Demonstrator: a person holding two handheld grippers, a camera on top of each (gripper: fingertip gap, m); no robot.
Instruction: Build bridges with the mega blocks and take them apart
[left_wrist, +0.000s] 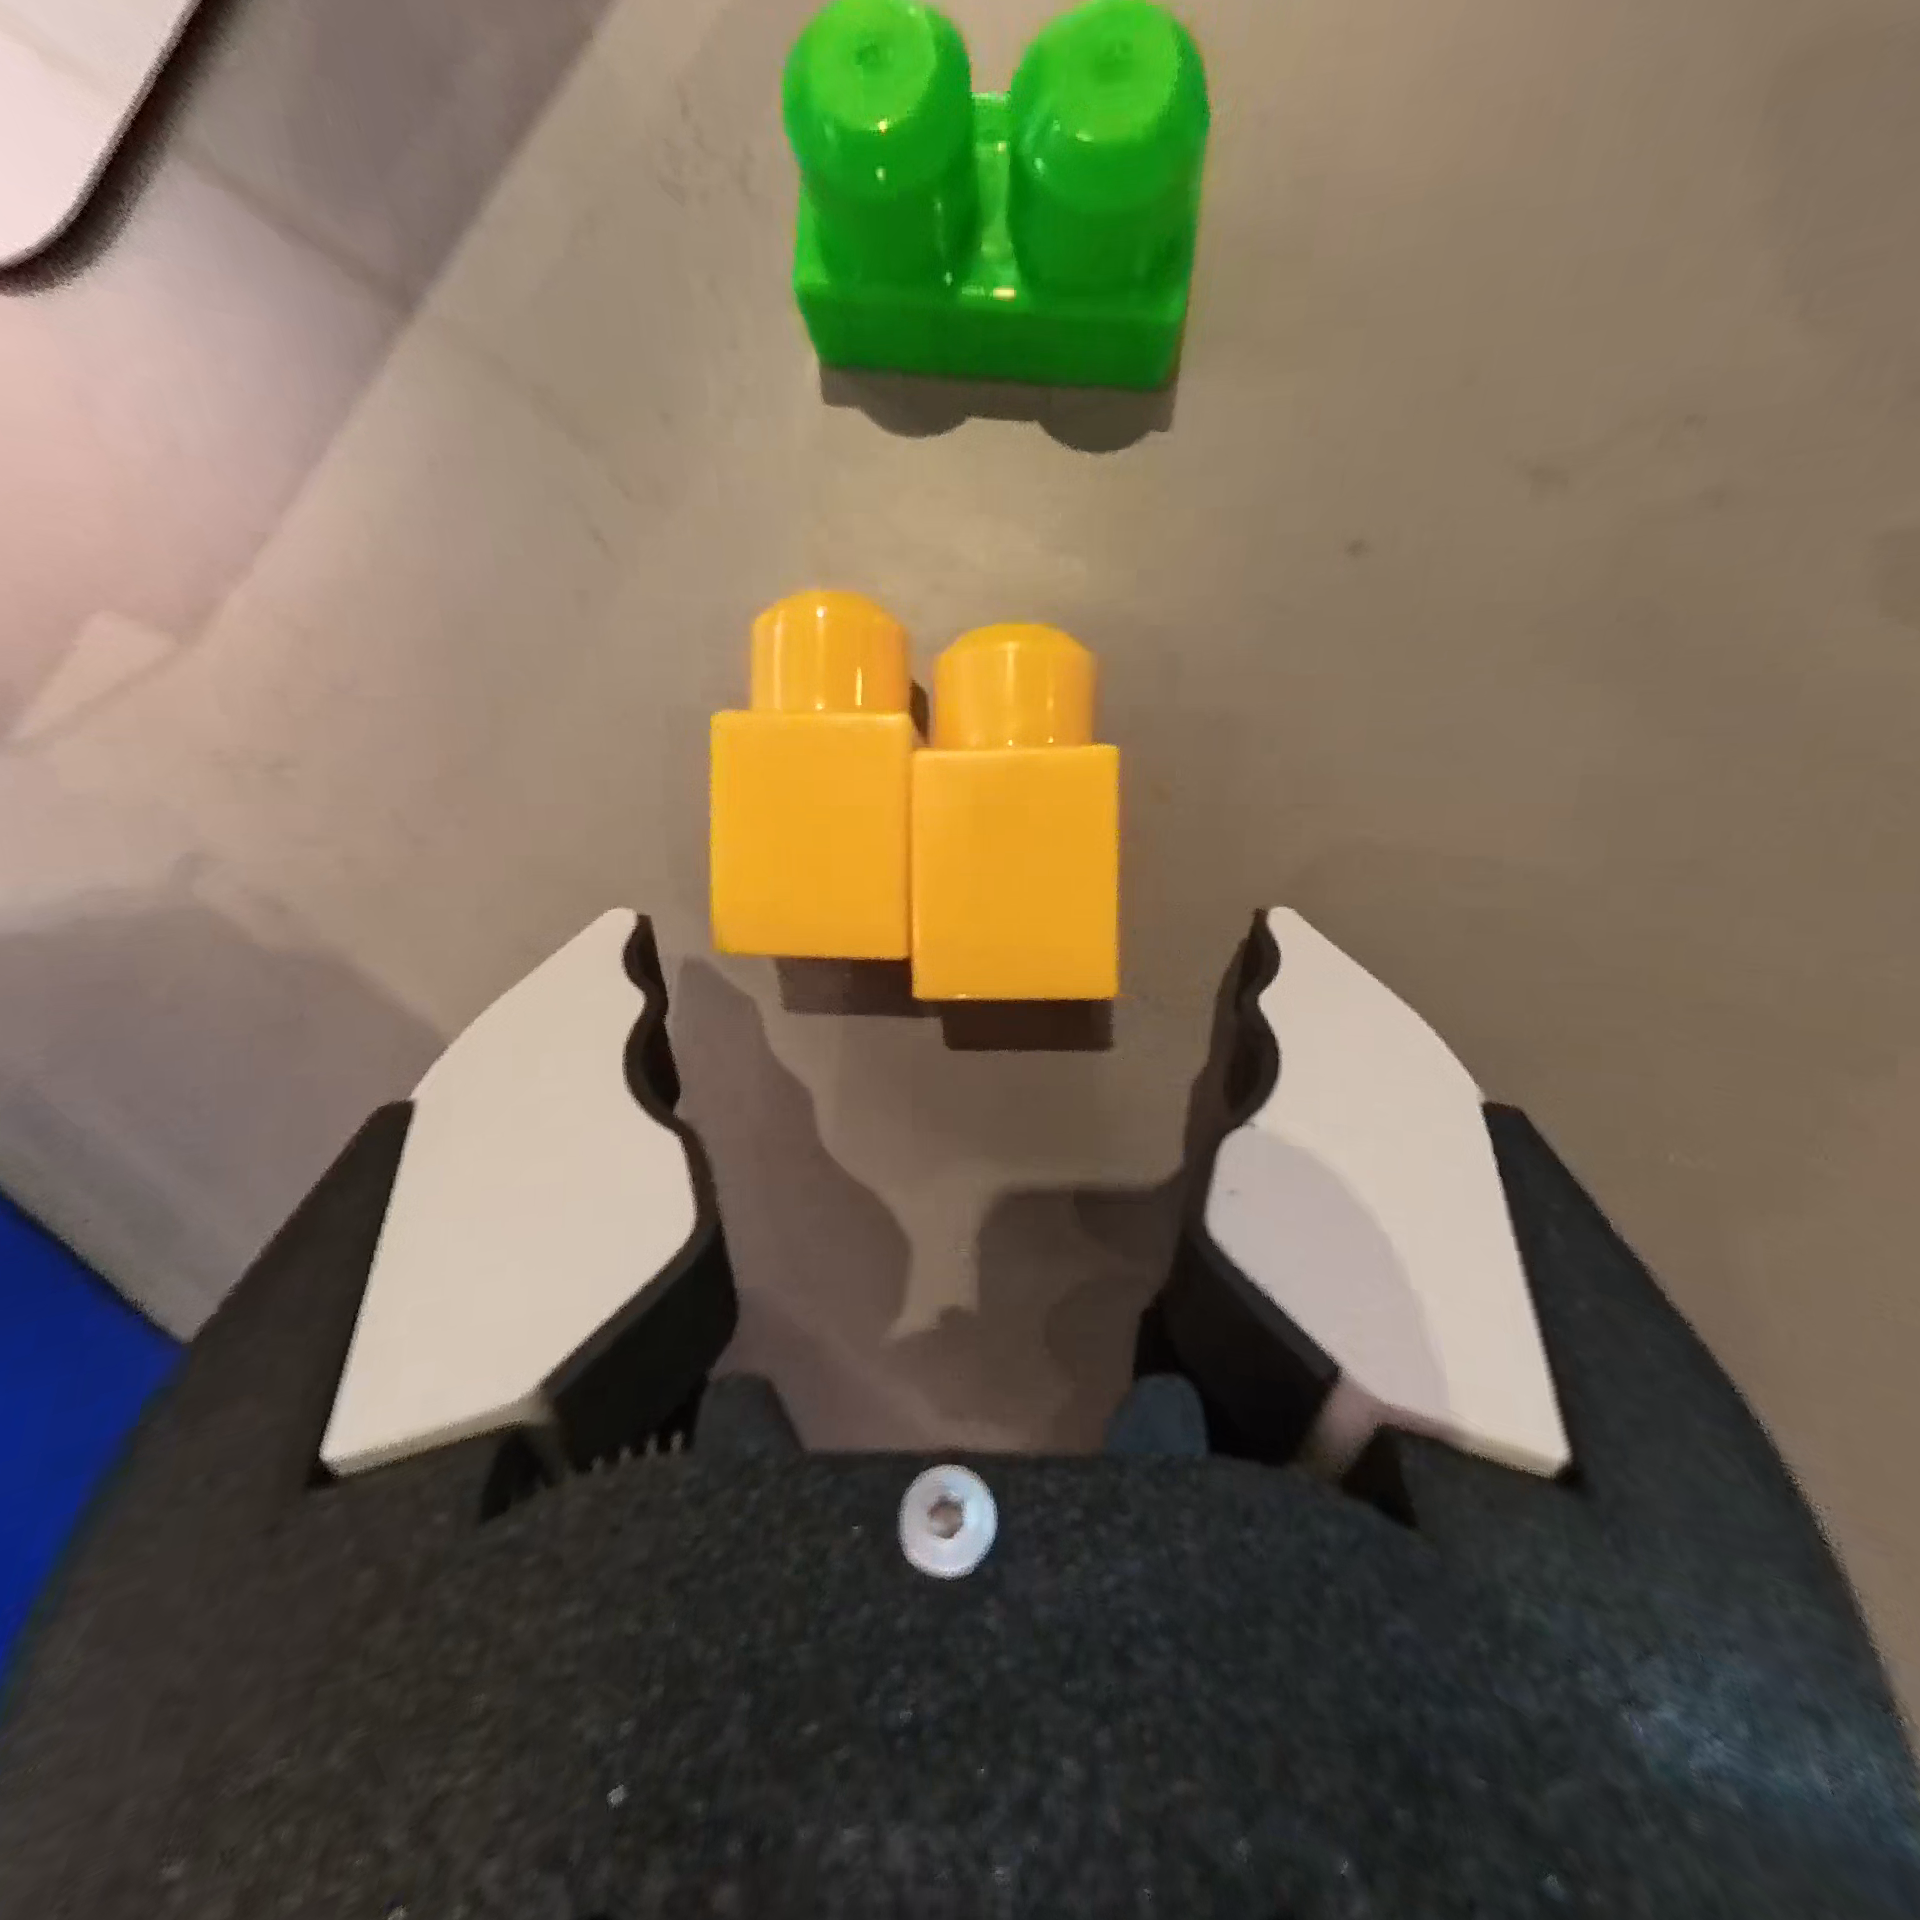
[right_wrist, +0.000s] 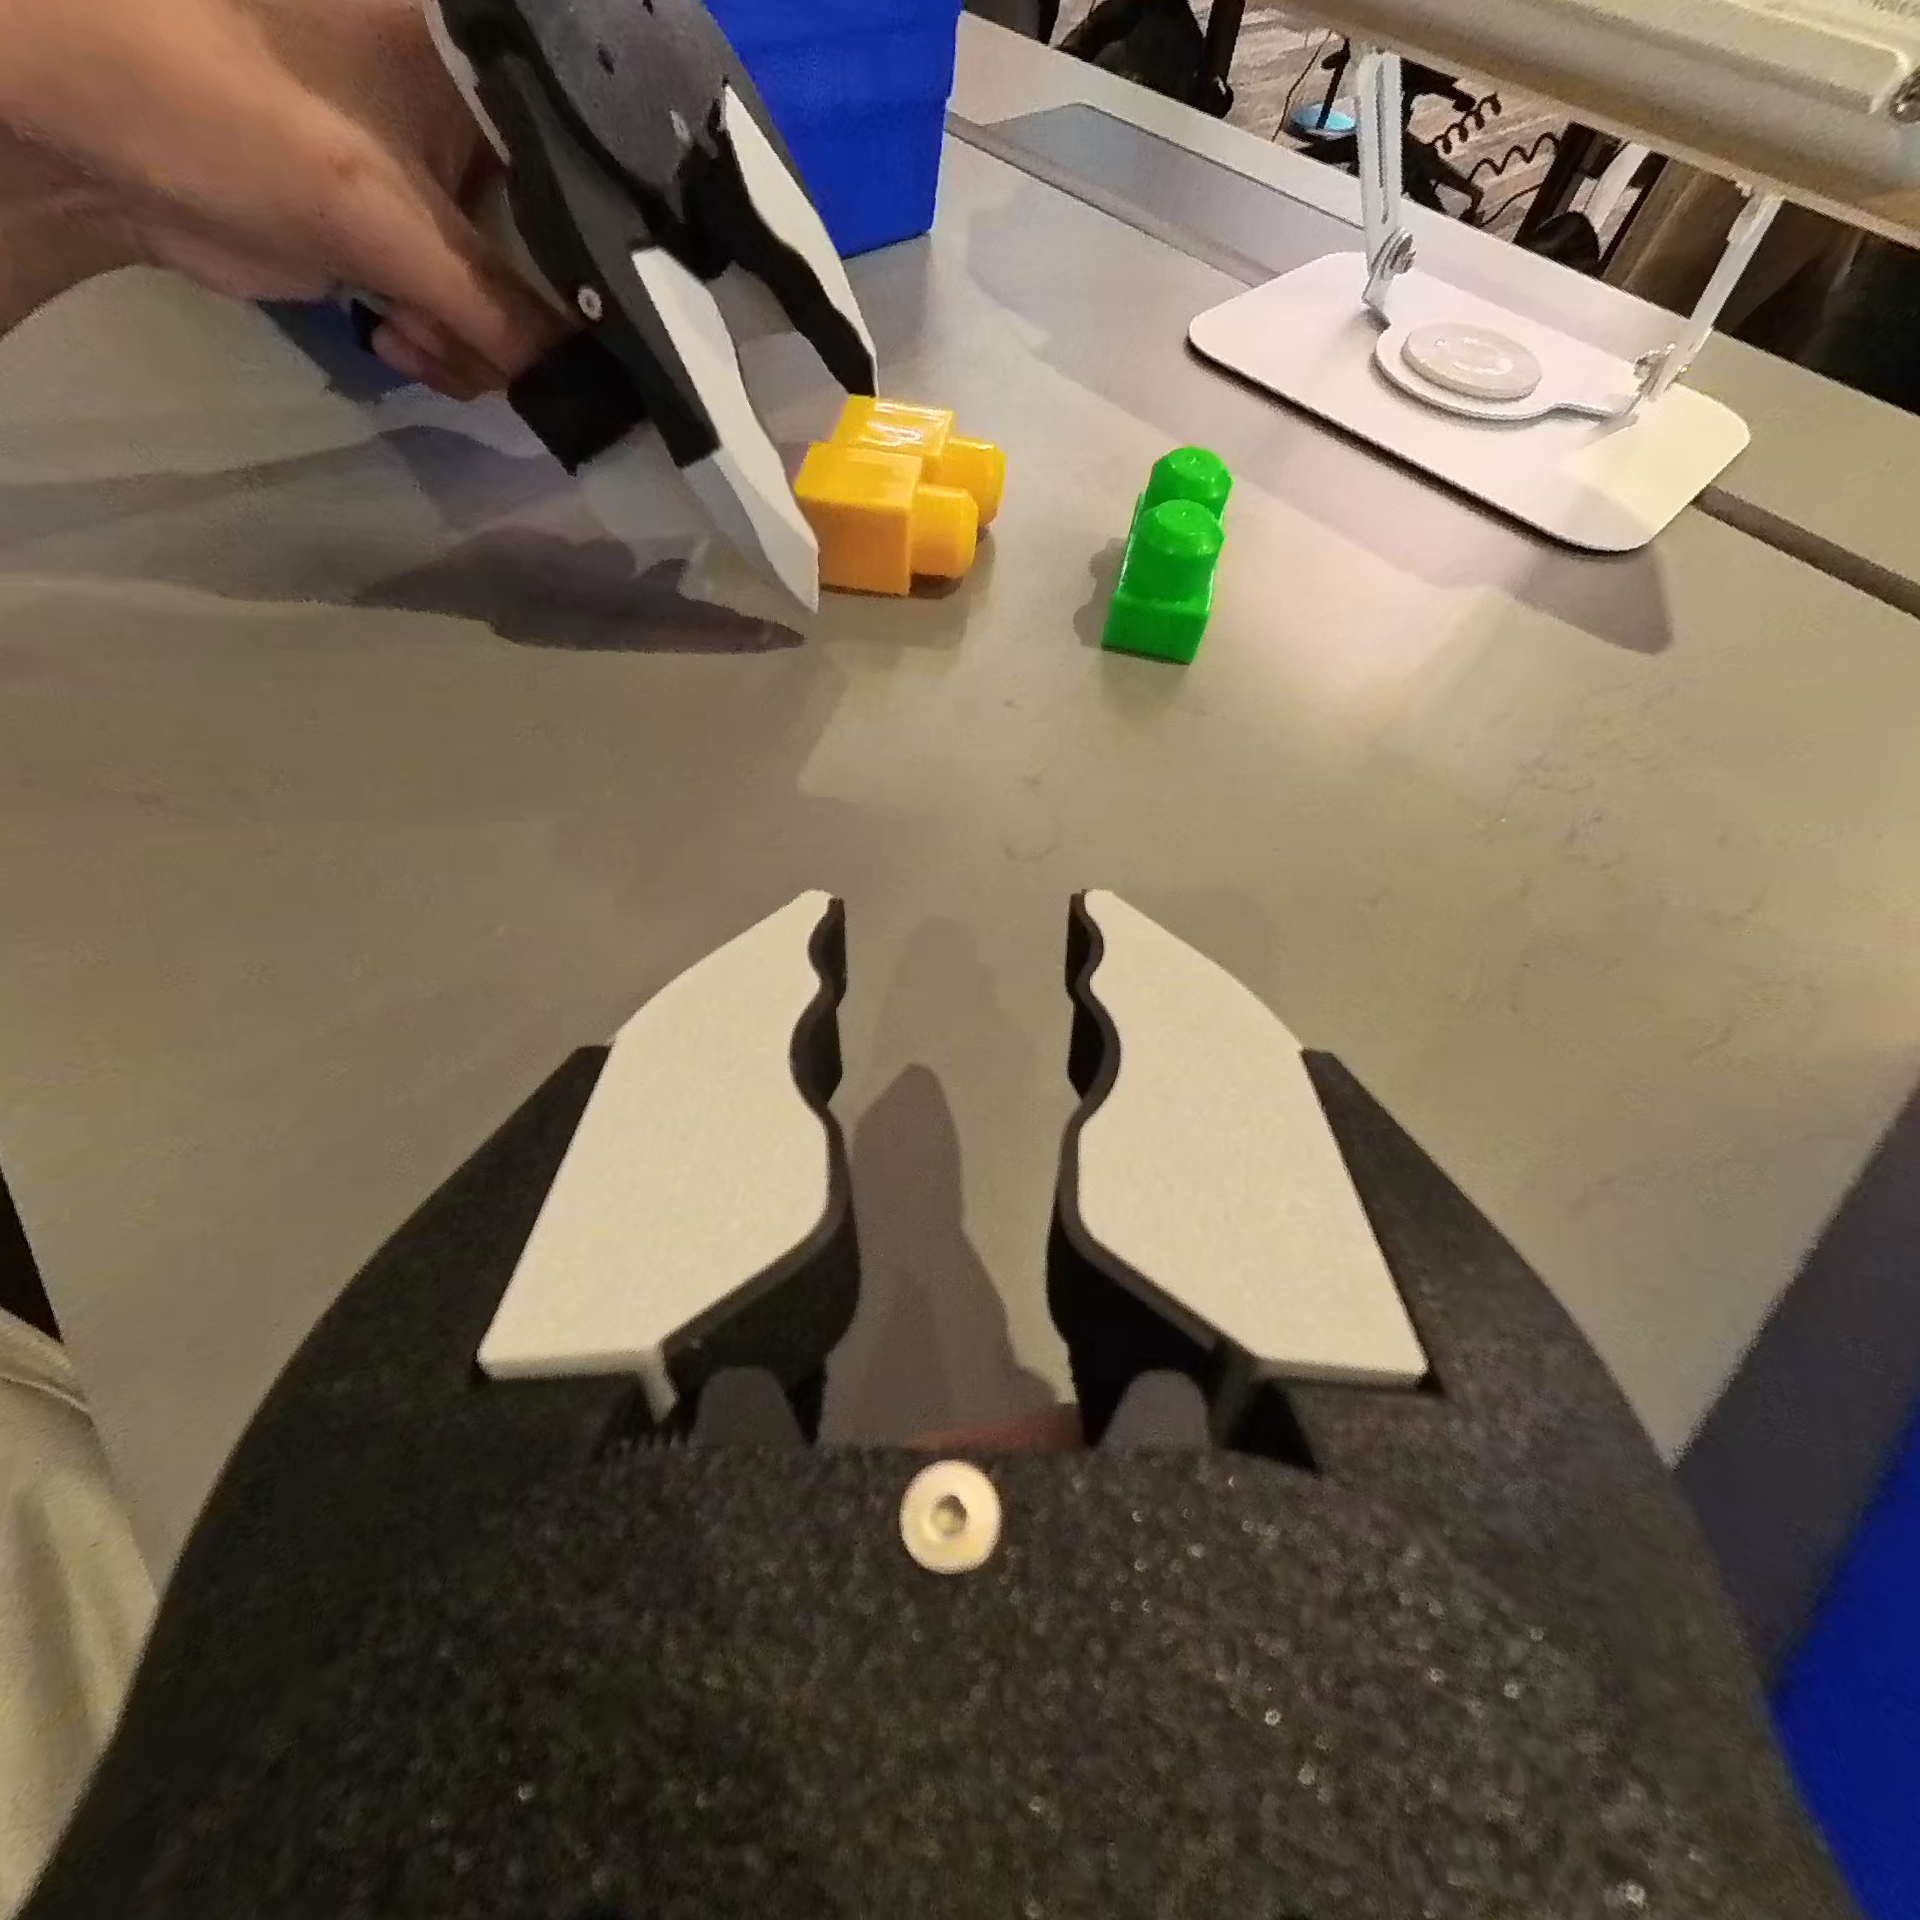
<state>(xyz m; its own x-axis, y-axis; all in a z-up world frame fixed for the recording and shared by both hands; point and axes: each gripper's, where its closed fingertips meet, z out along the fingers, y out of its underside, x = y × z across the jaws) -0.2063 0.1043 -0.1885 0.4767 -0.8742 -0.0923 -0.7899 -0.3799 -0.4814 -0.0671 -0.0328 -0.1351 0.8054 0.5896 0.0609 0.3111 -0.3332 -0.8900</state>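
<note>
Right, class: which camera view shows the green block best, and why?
The left wrist view: the green block sits large and unobstructed, both studs clear, beyond the two yellow blocks. The right wrist view shows the green block smaller and farther off, seen end-on on the grey table.

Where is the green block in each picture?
Left wrist view: green block at top centre, beyond the two yellow blocks.
Right wrist view: green block upper middle, right of the yellow blocks.
Shared landmark: the yellow blocks, lying side by side by the open left gripper.
</note>
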